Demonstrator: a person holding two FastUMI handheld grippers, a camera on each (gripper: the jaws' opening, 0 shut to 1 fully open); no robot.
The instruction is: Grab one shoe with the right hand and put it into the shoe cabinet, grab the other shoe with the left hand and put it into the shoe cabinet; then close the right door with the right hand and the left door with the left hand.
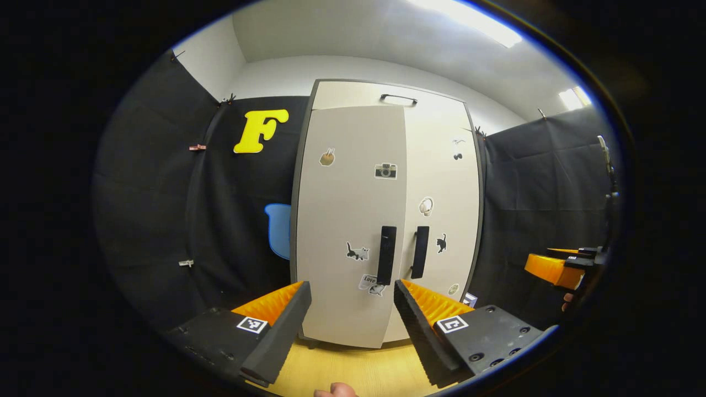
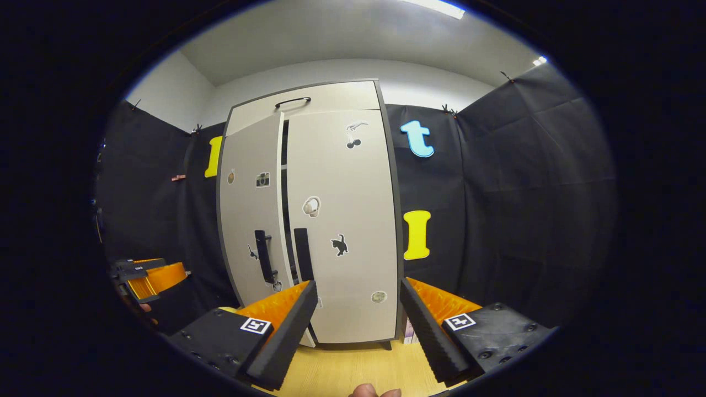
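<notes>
ahead, shoe cabinet left door slightly ajar, both grippers' jaws apart, empty, well back

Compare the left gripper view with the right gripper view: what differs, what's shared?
Left gripper view: the right tongs at its right edge, and the left door covering the seam. Right gripper view: the left tongs at its left edge, and a dark gap beside that door, which stands ajar. Both: the shoe cabinet, black handles, wooden floor.
</notes>
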